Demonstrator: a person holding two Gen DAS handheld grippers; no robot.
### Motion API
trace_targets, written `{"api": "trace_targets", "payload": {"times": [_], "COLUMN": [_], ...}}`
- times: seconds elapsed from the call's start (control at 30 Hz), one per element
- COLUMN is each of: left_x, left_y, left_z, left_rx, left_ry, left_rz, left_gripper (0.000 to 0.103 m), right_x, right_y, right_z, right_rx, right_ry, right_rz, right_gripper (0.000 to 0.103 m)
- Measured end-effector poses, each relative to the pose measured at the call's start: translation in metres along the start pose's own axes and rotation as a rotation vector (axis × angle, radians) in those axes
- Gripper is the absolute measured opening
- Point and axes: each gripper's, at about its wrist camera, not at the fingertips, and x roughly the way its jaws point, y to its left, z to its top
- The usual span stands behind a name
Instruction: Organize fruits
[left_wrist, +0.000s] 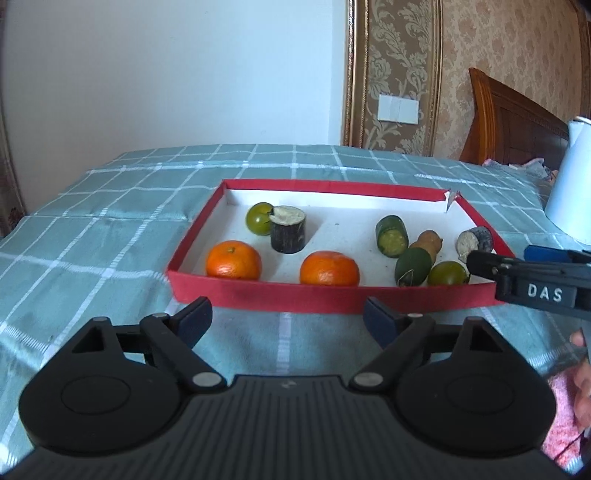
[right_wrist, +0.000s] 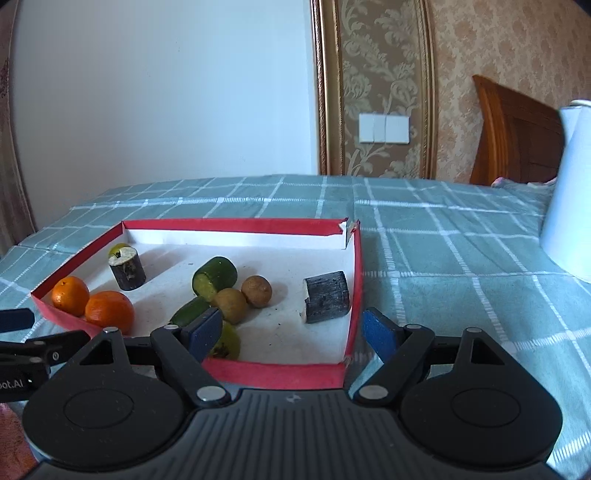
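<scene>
A shallow red tray with a white floor sits on the checked cloth. In it lie two oranges, a green fruit, dark sugarcane stubs, cucumber pieces, a brown fruit and a small green fruit. My left gripper is open and empty, just in front of the tray's near wall. My right gripper is open and empty over the tray's near right corner, near a sugarcane stub and two brown fruits.
A white kettle stands on the cloth right of the tray, also in the right wrist view. A wooden headboard and patterned wall lie behind. The right gripper's body shows at the left view's right edge.
</scene>
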Motion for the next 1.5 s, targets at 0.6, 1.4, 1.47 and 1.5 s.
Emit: {"api": "trace_targets", "payload": {"times": [0.6, 1.4, 1.47, 1.5], "left_x": [-0.069, -0.079, -0.079, -0.079], "left_y": [-0.001, -0.003, -0.003, -0.003], "left_z": [-0.008, -0.008, -0.008, -0.008], "left_rx": [-0.041, -0.011, -0.006, -0.004], "left_ry": [-0.112, -0.121, -0.121, -0.119], "left_rz": [0.086, 0.119, 0.118, 0.117], "left_gripper": [0.103, 0.103, 0.103, 0.103], "right_x": [-0.073, -0.071, -0.071, -0.070], "right_y": [0.028, 0.037, 0.038, 0.038], "right_z": [-0.028, -0.032, -0.032, -0.032], "right_rx": [0.065, 0.065, 0.064, 0.063], "right_ry": [-0.151, -0.136, -0.137, -0.136], "right_rz": [-0.058, -0.056, -0.058, -0.058], "right_gripper": [0.096, 0.096, 0.096, 0.096]}}
